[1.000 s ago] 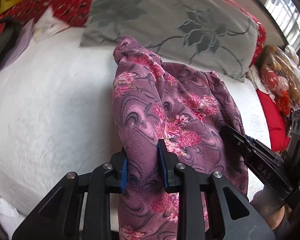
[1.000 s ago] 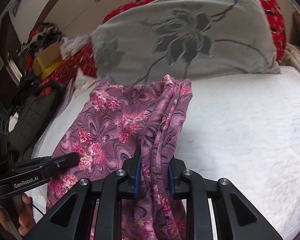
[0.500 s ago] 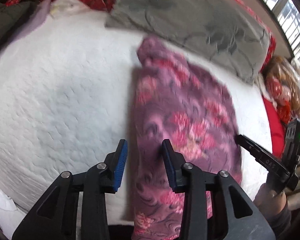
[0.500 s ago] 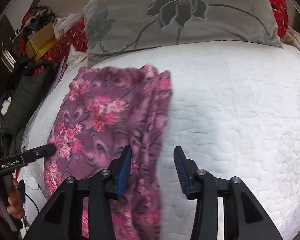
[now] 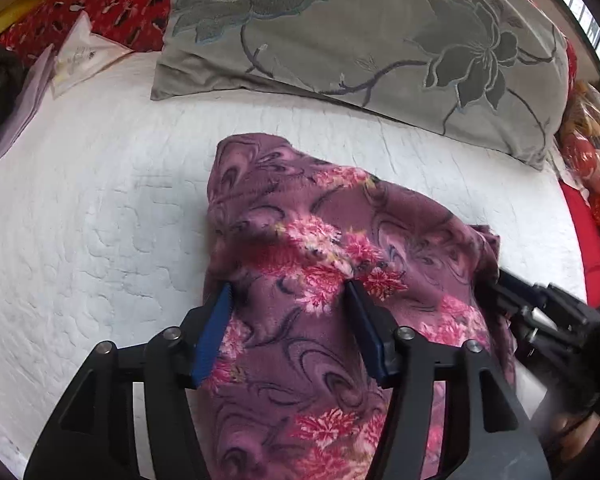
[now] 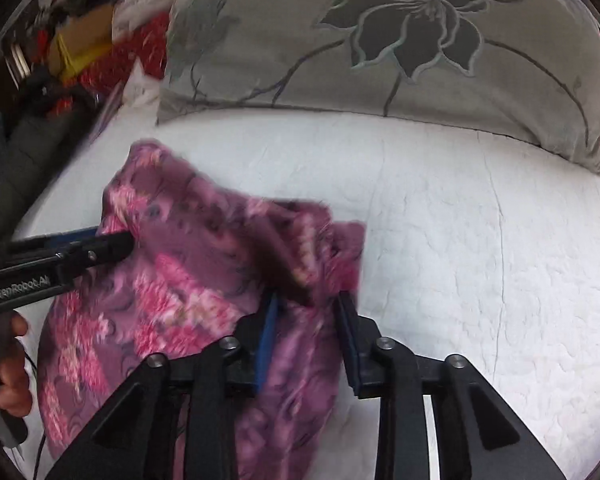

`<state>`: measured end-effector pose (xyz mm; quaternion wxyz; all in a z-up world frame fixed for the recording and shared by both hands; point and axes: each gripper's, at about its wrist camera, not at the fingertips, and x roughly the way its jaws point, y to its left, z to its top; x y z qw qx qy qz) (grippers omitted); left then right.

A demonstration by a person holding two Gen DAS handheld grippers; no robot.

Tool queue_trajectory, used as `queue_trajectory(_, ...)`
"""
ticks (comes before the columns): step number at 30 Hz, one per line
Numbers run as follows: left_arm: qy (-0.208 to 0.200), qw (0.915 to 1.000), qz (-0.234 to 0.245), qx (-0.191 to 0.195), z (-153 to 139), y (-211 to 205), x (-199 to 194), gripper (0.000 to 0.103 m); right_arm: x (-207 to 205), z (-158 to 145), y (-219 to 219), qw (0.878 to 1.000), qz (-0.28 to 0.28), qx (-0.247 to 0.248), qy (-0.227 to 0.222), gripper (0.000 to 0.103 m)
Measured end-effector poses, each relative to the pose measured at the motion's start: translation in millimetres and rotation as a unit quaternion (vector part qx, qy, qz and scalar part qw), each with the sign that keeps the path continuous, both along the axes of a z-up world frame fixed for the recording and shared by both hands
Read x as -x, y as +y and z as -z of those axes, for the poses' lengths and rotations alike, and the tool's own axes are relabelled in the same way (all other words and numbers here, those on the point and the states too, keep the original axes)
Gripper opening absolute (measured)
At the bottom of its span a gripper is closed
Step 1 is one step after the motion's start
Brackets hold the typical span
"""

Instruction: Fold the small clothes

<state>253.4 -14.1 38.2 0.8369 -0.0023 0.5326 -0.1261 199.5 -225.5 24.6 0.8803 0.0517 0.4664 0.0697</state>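
A purple fleece garment with pink flowers (image 5: 300, 248) lies bunched on the white quilted bed (image 5: 80, 220); it also shows in the right wrist view (image 6: 204, 272). My left gripper (image 5: 288, 300) is open, its jaws astride the garment's left part. My right gripper (image 6: 306, 304) is open, its jaws astride the garment's right edge. The right gripper's fingers (image 5: 512, 296) show at the garment's right side in the left wrist view. The left gripper's fingers (image 6: 104, 248) touch the garment's left side in the right wrist view.
A grey pillow with a flower pattern (image 5: 360, 32) lies across the back of the bed, also in the right wrist view (image 6: 380, 40). Red patterned fabric (image 5: 80, 0) and papers (image 5: 80, 56) are at the back left. Dark clothing and boxes (image 6: 40, 80) crowd the left side.
Both grippers let go of the garment and opened. The garment dropped onto the bed. Both grippers then moved back in low, jaws open around the cloth.
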Motion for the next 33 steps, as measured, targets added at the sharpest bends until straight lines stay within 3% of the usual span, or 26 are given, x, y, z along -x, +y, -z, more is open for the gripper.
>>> queue_trajectory(2,-0.007,0.9999,0.001,0.013,-13,13,10,0.058,6,-12,-6,1.0,0.001,-0.003,-0.004,0.034)
queue_trajectory(5,-0.032,0.9994,0.006,0.014,-22,37,47,0.058,33,-28,-7,0.997,-0.059,-0.039,-0.008,0.037)
queue_trajectory(8,-0.012,0.9999,0.012,0.002,2,40,63,0.062,61,-15,2,0.995,-0.102,-0.019,0.009,0.039)
queue_trajectory(9,-0.003,0.9999,0.011,-0.003,11,39,67,0.063,65,0,7,0.994,-0.102,0.013,0.034,0.041)
queue_trajectory(11,-0.006,1.0,0.0,-0.001,5,41,75,0.062,71,11,8,0.995,-0.086,0.031,0.033,0.048)
queue_trajectory(13,-0.014,0.9999,0.009,-0.001,-9,43,90,0.062,78,0,7,0.998,-0.057,0.017,0.033,0.048)
queue_trajectory(15,-0.025,0.9996,0.01,-0.006,-13,46,108,0.063,94,-9,10,0.998,-0.061,-0.004,0.022,0.049)
queue_trajectory(18,-0.004,0.9996,0.015,-0.024,7,45,127,0.067,113,9,17,0.996,-0.069,0.021,0.045,0.066)
queue_trajectory(22,0.0,0.9996,0.01,-0.028,3,47,148,0.068,131,25,11,0.997,-0.023,0.03,0.064,0.084)
queue_trajectory(26,-0.009,0.9978,0.022,-0.061,-5,45,175,0.068,152,16,14,0.996,0.009,0.066,0.066,0.085)
queue_trajectory(30,-0.032,0.9951,0.018,-0.092,-10,42,203,0.07,180,4,32,0.987,0.031,0.146,0.054,0.091)
queue_trajectory(33,-0.054,0.992,0.019,-0.112,-13,37,224,0.07,197,-4,35,0.987,0.027,0.154,0.044,0.092)
